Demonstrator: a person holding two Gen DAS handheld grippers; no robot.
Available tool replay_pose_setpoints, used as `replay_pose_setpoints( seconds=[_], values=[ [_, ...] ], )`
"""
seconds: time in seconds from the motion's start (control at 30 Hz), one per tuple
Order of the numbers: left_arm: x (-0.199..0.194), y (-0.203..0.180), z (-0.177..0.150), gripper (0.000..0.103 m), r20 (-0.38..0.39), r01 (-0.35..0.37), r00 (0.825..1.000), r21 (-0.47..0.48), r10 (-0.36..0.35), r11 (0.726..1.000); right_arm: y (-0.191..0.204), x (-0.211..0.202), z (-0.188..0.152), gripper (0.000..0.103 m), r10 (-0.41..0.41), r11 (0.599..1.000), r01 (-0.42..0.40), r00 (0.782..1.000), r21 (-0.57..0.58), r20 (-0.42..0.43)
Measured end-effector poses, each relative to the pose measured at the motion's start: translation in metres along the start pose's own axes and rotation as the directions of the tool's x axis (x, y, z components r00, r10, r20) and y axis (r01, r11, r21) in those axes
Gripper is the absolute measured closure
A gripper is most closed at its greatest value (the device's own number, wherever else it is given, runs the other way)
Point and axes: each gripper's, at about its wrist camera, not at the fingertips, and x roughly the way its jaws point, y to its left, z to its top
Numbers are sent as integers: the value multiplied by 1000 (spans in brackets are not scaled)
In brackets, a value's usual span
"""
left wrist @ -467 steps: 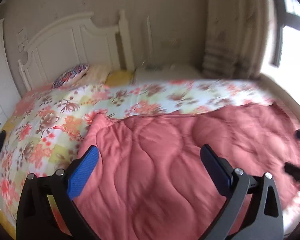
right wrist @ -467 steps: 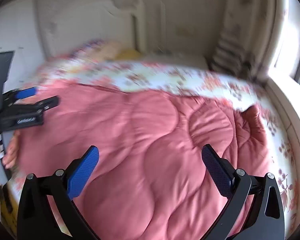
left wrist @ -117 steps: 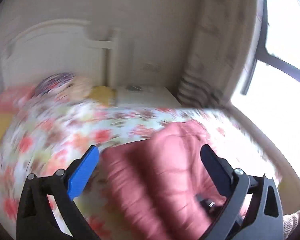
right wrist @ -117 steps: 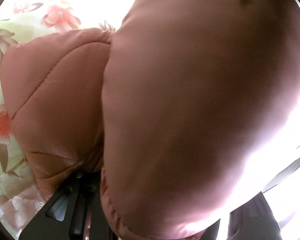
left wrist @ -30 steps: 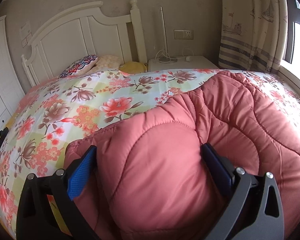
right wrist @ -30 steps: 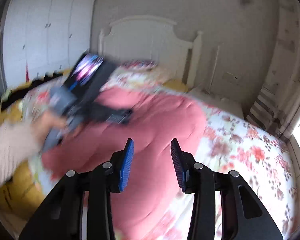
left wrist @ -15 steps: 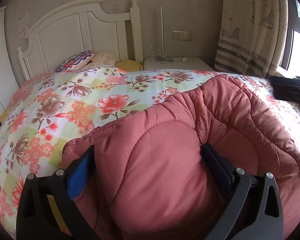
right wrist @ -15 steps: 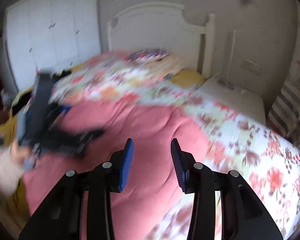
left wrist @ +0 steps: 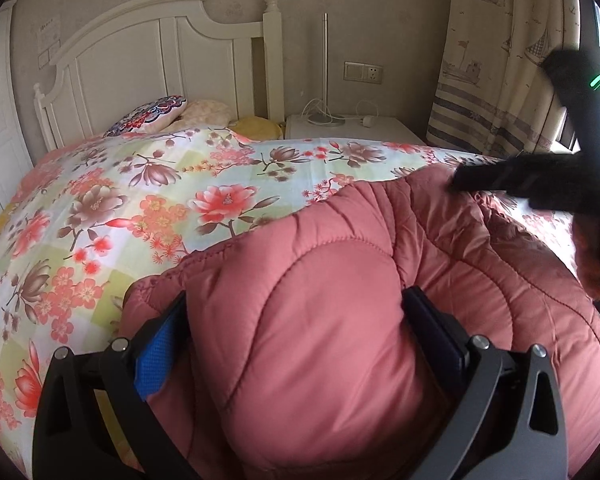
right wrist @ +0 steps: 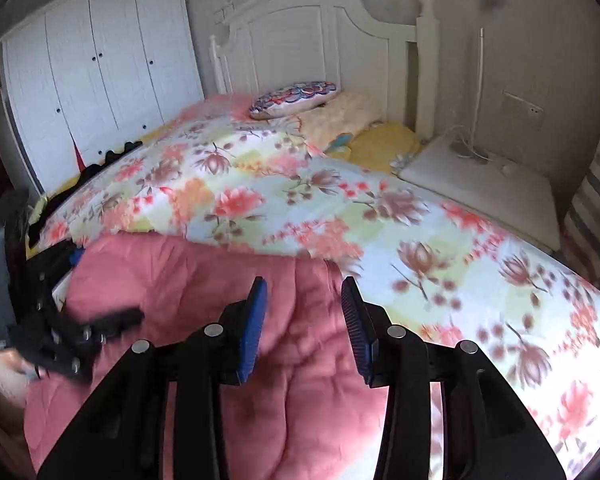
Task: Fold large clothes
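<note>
The left gripper has its fingers spread wide, one on each side of a thick bulge of padded cloth. The right gripper points forward and slightly down, its blue-padded fingers parted with a narrow gap between them, gripping nothing. The holder's right hand wraps its handle.

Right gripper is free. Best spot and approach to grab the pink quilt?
Take the far folded edge of the pink quilt, where it ends against the floral bedspread. Come in from above and the foot side, one finger over and one under that edge. The middle is puffy and smooth, with nothing to pinch. The right gripper hangs open above it; the left gripper straddles the near bulge.
</note>
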Motion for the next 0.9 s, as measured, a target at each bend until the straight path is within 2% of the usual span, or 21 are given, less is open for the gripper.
replay_pose_setpoints(
  seconds=[0.1, 0.17, 0.23, 0.3, 0.33, 0.4, 0.43, 0.53, 0.57, 0.6, 0.67, 0.7, 0.77, 0.83, 0.9],
  values=[
    [2, 3, 0, 2, -10, 3, 1000, -10, -3, 1000, 1, 48, -11, 63, -19, 999, 13, 990, -49, -139],
    [2, 4, 0, 2, -8, 13, 1000, -18, -13, 1000, -5, 58, -12, 63, 8, 1000, -9, 990, -7, -141],
    [1, 4, -1, 2, -2, 13, 1000, -17, -13, 1000, -6, 48, 0, 63, -37, 999, 39, 990, 11, -133],
    [1, 4, -1, 2, -2, 12, 1000, -16, -12, 1000, 1, 32, 14, 63, -52, 999, 51, 995, -15, -90],
    [1, 4, -1, 2, -2, 13, 1000, -16, -13, 1000, 10, 22, 24, 63, -24, 999, 22, 998, -30, -56],
    [0, 3, -1, 2, -1, 11, 1000, -15, -11, 1000, 30, 18, 35, 63, 25, 995, -29, 998, -95, -50],
    [0, 2, -1, 2, -1, 9, 1000, -15, -9, 1000, 38, 20, 37, 63, 23, 991, -31, 998, -130, -58],
    [3, 2, 0, 2, -19, 2, 1000, -10, -2, 1000, 60, 56, 34, 61, -27, 974, -12, 985, -226, -170],
    [5, 2, 1, 2, -28, 4, 1000, -9, -4, 1000, 60, 78, 28, 59, -65, 972, 7, 968, -233, -241],
    [6, 3, 2, 2, -35, 14, 999, -10, -14, 1000, 56, 82, 27, 59, -66, 977, 11, 965, -212, -253],
    [6, 3, 3, 2, -45, 17, 999, -4, -17, 1000, 48, 73, 31, 58, -85, 989, 56, 973, -139, -214],
    [5, 2, 4, 2, -48, 11, 999, 4, -11, 1000, 44, 58, 32, 58, -120, 990, 105, 978, -100, -170],
    [5, -1, 4, 2, -50, -7, 999, 21, 8, 1000, 39, 24, 29, 57, -142, 990, 142, 984, -9, -109],
    [3, -7, 5, 2, -48, -41, 998, 48, 43, 998, 45, -21, 17, 57, -129, 989, 131, 991, 64, -35],
    [2, -12, 5, 2, -44, -70, 996, 73, 74, 995, 61, -58, -3, 56, -96, 992, 94, 995, 79, 15]
  ],
)
